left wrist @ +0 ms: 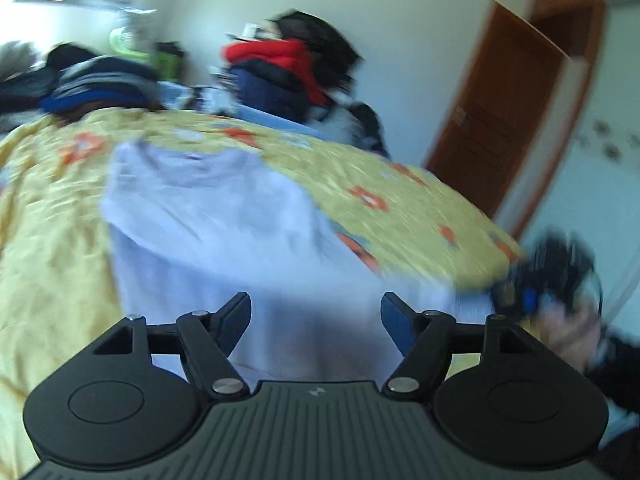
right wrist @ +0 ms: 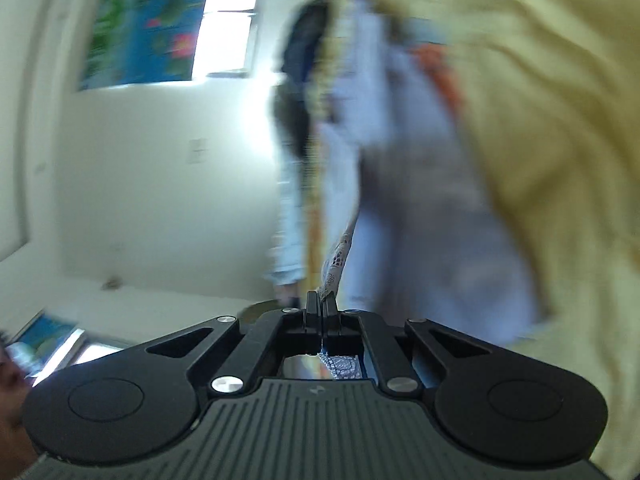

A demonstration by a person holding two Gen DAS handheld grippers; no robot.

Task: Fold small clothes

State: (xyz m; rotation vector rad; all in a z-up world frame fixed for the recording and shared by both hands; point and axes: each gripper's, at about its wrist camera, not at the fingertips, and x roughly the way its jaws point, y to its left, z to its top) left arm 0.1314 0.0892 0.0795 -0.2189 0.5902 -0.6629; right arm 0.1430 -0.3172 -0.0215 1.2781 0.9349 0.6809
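- The pale lilac garment lies spread on the bed's yellow floral bedspread, its near portion hanging over the bed's front edge directly ahead of the left gripper.
- In the right wrist view the same garment appears blurred, with a lace-trimmed edge running into the right gripper.
- The right gripper has its jaws pressed together, pinching that lace-trimmed edge; the fabric also shows behind the pads, inside the mechanism.
- The left gripper has its jaws spread wide; nothing sits between the pads, and the garment lies beyond them without contact.
- In the left wrist view the right gripper appears at the bed's right edge, blurred, held in a hand.
- A heap of dark, blue and red clothes lies at the far side of the bed.
- A brown door stands at the right; a window is beside a blue floral curtain.
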